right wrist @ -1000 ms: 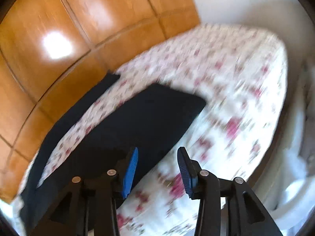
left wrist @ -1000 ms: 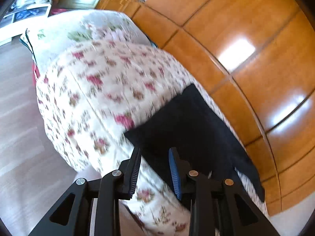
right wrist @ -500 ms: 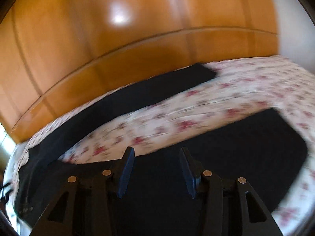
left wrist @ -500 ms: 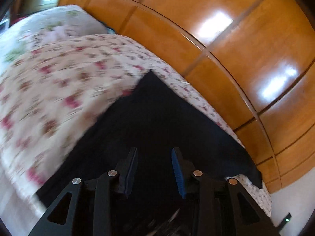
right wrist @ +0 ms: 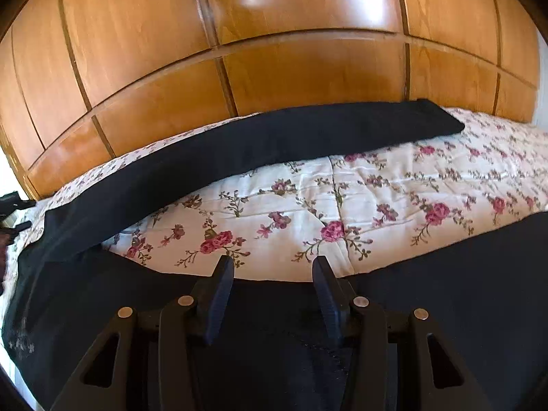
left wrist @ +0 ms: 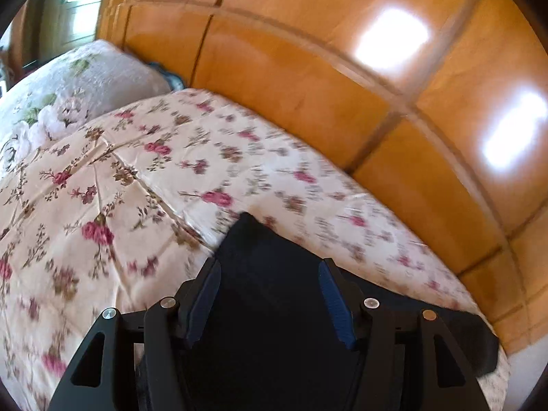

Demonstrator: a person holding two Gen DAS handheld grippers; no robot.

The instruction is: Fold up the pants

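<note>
1. My left gripper (left wrist: 269, 270) points down at the bed, its jaws wide apart. They have just been opening, and the blue pads (left wrist: 334, 303) touch nothing.
2. A corner of the black pants (left wrist: 270, 257) lies under and between those open fingers, flat on the floral quilt (left wrist: 113, 185); the pads press on no cloth.
3. My right gripper (right wrist: 272, 267) hangs over the pants (right wrist: 274, 137) too, jaws about half apart. The dark cloth lies below and between the fingers, but I see no pinch on it.
4. From the right wrist view, the pants spread in a V: one leg runs along the far edge of the bed beside the wooden panels (right wrist: 274, 68), the other crosses the near right part of the picture. Bare quilt (right wrist: 342, 198) shows between the legs.
5. From the left wrist view, a pillow (left wrist: 68, 96) with larger flowers sits at the far left end of the bed, well apart from the pants.
</note>
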